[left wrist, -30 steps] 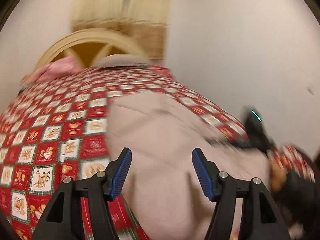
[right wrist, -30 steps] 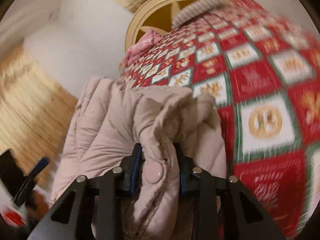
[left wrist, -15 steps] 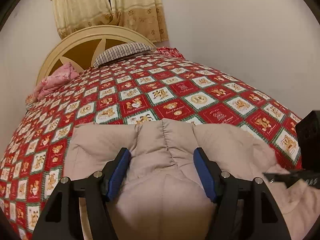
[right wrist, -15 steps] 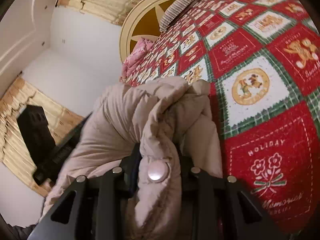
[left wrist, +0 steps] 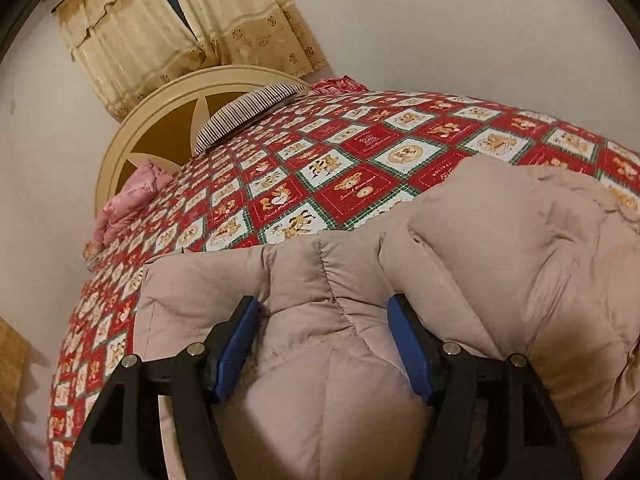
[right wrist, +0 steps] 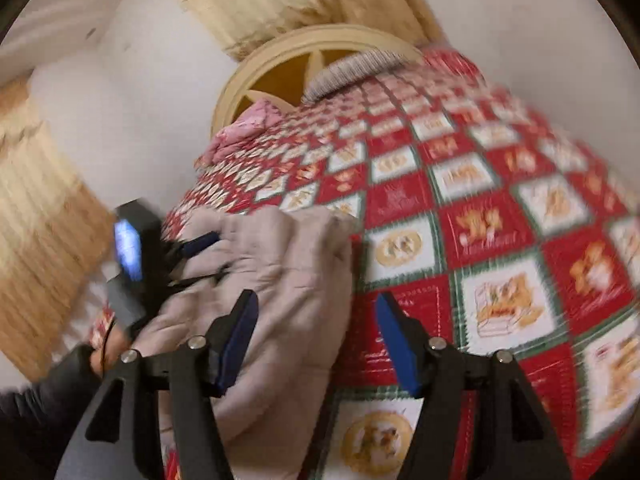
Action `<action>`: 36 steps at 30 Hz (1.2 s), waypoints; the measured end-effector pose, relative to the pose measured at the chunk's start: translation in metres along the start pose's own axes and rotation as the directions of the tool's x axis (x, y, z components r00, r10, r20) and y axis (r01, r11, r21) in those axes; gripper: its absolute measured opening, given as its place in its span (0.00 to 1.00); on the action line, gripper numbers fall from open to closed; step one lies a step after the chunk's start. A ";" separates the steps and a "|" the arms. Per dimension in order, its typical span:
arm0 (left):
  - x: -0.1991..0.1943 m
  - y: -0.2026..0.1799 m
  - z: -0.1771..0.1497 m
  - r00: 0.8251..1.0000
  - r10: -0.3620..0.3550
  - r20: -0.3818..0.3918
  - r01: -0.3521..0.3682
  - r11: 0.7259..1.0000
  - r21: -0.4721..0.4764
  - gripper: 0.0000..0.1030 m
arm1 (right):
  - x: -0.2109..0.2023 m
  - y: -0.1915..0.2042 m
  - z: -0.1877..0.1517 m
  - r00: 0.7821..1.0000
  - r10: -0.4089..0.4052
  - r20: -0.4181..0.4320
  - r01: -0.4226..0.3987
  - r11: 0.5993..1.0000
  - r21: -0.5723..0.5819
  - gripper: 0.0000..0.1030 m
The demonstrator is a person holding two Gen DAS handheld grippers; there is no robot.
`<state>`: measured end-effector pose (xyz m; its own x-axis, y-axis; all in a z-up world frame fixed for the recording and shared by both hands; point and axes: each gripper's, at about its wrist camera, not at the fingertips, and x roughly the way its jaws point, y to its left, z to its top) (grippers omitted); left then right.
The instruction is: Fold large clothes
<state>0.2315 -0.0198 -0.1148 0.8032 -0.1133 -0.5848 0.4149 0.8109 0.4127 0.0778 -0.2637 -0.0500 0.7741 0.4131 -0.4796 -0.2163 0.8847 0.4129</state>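
A puffy beige quilted jacket (left wrist: 480, 260) lies bunched on the red patchwork bedspread (left wrist: 360, 160). My left gripper (left wrist: 322, 344) is pressed down onto the jacket. Its blue pads stand apart, and a padded bulge of fabric rises between them without being pinched. In the right wrist view the jacket (right wrist: 280, 272) lies to the left, and my right gripper (right wrist: 316, 336) hovers over its right edge. Its jaws are opening wide, with nothing gripped between them. The left gripper (right wrist: 218, 254) shows there at the jacket's far left side, held by a hand in a dark sleeve (right wrist: 60, 380).
The bedspread (right wrist: 500, 240) stretches bare to the right and towards a round cream headboard (left wrist: 160, 128). A striped pillow (left wrist: 248, 114) and a pink cloth (left wrist: 128, 200) lie at the head end. Yellow curtains (left wrist: 180, 20) hang behind, and a white wall runs along the right.
My right gripper has let go of the jacket's folded edge, opened and lifted back; the jacket now rests on the bed. My left gripper has sunk onto the jacket.
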 end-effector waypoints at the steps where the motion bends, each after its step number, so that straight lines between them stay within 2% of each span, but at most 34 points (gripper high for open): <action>1: 0.000 0.000 0.000 1.000 0.004 0.000 -0.004 1.000 0.003 0.65 | -0.002 0.012 0.001 1.000 0.005 0.010 -0.004 0.999 -0.032 0.62; 4: 0.000 0.000 0.000 1.000 0.009 0.000 -0.009 1.000 0.005 0.65 | 0.006 0.045 -0.001 0.999 0.040 0.008 -0.039 0.992 -0.116 0.61; 6: 0.001 0.000 0.000 1.000 0.010 -0.001 -0.010 1.000 0.006 0.65 | 0.030 0.056 -0.011 0.998 -0.028 -0.055 0.019 0.987 -0.159 0.56; 7: 0.001 0.000 0.000 1.000 0.010 -0.002 -0.010 1.000 0.007 0.65 | 0.042 0.056 -0.020 0.993 -0.082 -0.088 0.065 0.982 -0.177 0.48; 8: 0.002 0.000 0.000 1.000 0.010 -0.004 -0.010 1.000 0.008 0.65 | 0.052 0.051 -0.031 0.988 -0.103 -0.116 0.083 0.983 -0.164 0.44; 10: 0.002 -0.001 0.000 1.000 0.008 -0.005 -0.008 1.000 0.010 0.65 | 0.057 0.038 -0.044 0.988 -0.085 -0.125 0.076 0.994 -0.079 0.43; 14: 0.002 -0.002 0.000 1.000 -0.008 -0.007 0.009 1.000 0.018 0.65 | 0.063 0.018 -0.063 0.990 -0.011 -0.137 0.027 0.993 0.116 0.42; 17: 0.000 -0.004 -0.001 0.999 -0.037 -0.010 0.037 0.998 0.041 0.65 | 0.064 0.012 -0.081 0.991 0.041 -0.126 -0.014 0.978 0.207 0.42; 22: 0.000 -0.003 -0.002 0.997 -0.073 -0.003 0.073 0.997 0.034 0.65 | 0.058 0.018 -0.092 0.994 0.032 -0.105 -0.011 0.981 0.194 0.41; 25: -0.003 -0.005 -0.004 0.999 -0.047 0.008 0.047 0.998 0.040 0.65 | 0.057 0.022 -0.080 0.987 0.014 -0.157 0.012 0.987 0.161 0.41; 28: -0.007 -0.006 -0.006 1.000 -0.028 0.014 0.027 0.999 0.047 0.65 | 0.040 0.038 -0.060 0.982 -0.027 -0.186 0.040 0.997 0.070 0.44; 30: -0.008 -0.006 -0.007 0.999 -0.029 0.019 0.028 0.999 0.042 0.65 | 0.022 0.043 -0.044 0.993 -0.018 -0.116 0.024 0.998 0.050 0.50; 32: -0.007 -0.006 -0.006 0.999 -0.027 0.018 0.026 0.999 0.038 0.65 | 0.012 0.050 -0.022 0.998 -0.047 -0.048 0.047 0.999 0.010 0.76; 34: -0.008 -0.005 -0.006 0.999 -0.022 0.023 0.021 0.999 0.033 0.65 | 0.024 0.054 0.001 0.990 -0.131 -0.048 0.130 0.991 -0.037 0.78; 36: -0.009 -0.004 -0.006 0.999 -0.022 0.026 0.021 0.999 0.028 0.65 | 0.049 0.049 0.016 0.987 -0.148 -0.069 0.146 0.989 -0.033 0.78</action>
<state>0.2203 -0.0190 -0.1155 0.8048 -0.1459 -0.5753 0.4434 0.7921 0.4195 0.1142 -0.2037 -0.0410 0.7546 0.2917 -0.5879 -0.1208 0.9422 0.3125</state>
